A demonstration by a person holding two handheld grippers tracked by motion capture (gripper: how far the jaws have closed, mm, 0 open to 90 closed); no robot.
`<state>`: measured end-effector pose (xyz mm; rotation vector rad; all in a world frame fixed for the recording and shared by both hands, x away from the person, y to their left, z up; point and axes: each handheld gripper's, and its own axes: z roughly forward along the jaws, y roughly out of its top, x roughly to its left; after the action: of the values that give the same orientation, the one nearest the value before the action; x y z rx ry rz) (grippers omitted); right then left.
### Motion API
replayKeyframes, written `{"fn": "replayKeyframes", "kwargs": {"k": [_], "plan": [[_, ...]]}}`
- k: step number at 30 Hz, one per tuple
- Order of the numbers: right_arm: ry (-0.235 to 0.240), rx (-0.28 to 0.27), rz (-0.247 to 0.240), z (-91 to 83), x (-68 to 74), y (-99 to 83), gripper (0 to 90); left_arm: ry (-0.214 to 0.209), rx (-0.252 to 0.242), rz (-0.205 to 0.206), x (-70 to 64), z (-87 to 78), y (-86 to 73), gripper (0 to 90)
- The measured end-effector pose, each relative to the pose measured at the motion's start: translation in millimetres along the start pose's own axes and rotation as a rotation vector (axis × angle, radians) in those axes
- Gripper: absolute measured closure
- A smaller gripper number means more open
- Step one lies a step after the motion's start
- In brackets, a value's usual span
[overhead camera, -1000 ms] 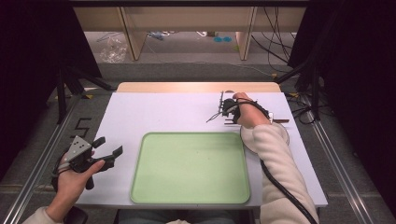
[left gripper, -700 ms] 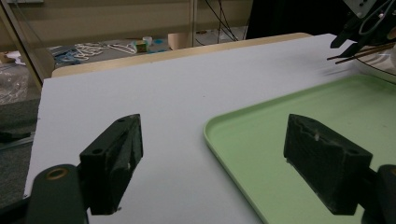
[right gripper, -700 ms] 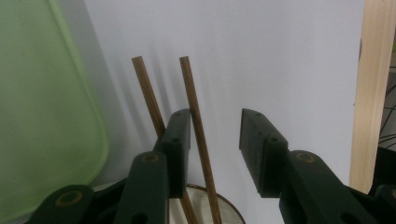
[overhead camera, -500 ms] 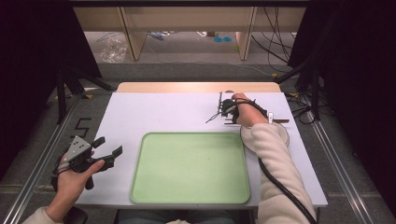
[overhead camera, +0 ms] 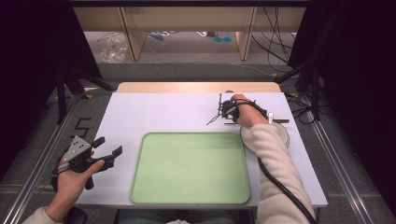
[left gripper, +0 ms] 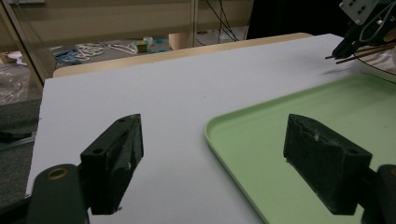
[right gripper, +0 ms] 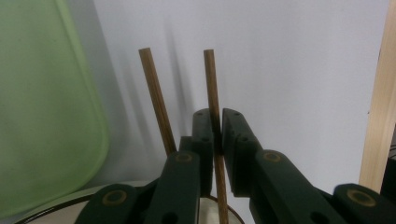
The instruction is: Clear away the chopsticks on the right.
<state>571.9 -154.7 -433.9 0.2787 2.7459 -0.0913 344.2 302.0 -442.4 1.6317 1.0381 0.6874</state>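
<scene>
My right gripper (overhead camera: 220, 111) is at the table's far right, shut on a brown chopstick (right gripper: 211, 88) that pokes out past its jaws. A second chopstick (right gripper: 155, 100) runs beside the left jaw; I cannot tell whether it is gripped. In the high view the chopsticks (overhead camera: 212, 120) slant left and down over the white table, just off the far right corner of the green tray (overhead camera: 187, 196). My left gripper (overhead camera: 109, 145) hovers at the near left, open and empty, next to the tray's left edge (left gripper: 243, 154). Its view shows the right gripper (left gripper: 357, 35) far off.
A white round plate (overhead camera: 283, 136) lies under the right forearm, its dark-edged rim (right gripper: 56, 209) just below the right jaws. A wooden strip (overhead camera: 196, 87) borders the table's far side. Cables and clutter lie on the floor beyond.
</scene>
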Motion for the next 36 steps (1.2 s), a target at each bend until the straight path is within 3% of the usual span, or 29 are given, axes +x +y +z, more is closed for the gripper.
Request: {"fn": "replayKeyframes", "kwargs": {"k": [5,13,17,23,25,27,28,30,32,33,34,36], "plan": [[-0.018,-0.001,-0.023,-1.5,0.3,0.0,87.6,0.000,0.000,0.000,0.0,0.1,-0.1,20.0],[-0.070,-0.033,-0.011,-13.1,-3.2,-1.1,87.8,0.001,0.002,0.002,0.0,-0.2,0.1,20.1],[-0.115,-0.083,-0.011,-26.0,-8.8,-2.4,87.9,0.002,0.000,0.000,0.1,-0.1,0.0,20.1],[-0.197,-0.177,0.053,-55.3,-17.1,-3.5,88.0,0.003,0.002,0.001,0.0,-0.3,0.1,20.1],[-0.246,-0.252,0.089,-72.0,-20.5,-5.7,88.0,0.003,0.002,0.001,-0.1,-0.3,0.1,20.1],[-0.255,-0.299,0.158,-83.2,-18.8,-6.7,88.0,0.003,0.001,0.001,0.1,-0.4,0.1,20.1],[-0.255,-0.299,0.158,-83.2,-18.8,-6.7,88.0,0.003,0.001,0.001,0.1,-0.4,0.1,20.0],[-0.289,-0.349,0.187,-93.5,-19.9,-9.6,88.0,0.004,0.001,0.001,0.0,-0.5,0.1,20.1],[-0.313,-0.408,0.245,-104.5,-18.5,-12.7,88.0,0.004,0.001,0.001,0.0,-0.6,0.1,20.1],[-0.322,-0.462,0.284,-113.9,-18.0,-16.6,88.0,0.004,0.002,0.001,0.0,-0.5,0.1,20.1],[-0.322,-0.462,0.284,-113.9,-18.0,-16.6,88.0,0.004,0.002,0.001,0.0,-0.5,0.1,20.1],[-0.319,-0.540,0.352,-126.3,-18.1,-23.4,88.0,0.004,0.002,0.002,-0.1,-0.5,0.1,20.1]]}}
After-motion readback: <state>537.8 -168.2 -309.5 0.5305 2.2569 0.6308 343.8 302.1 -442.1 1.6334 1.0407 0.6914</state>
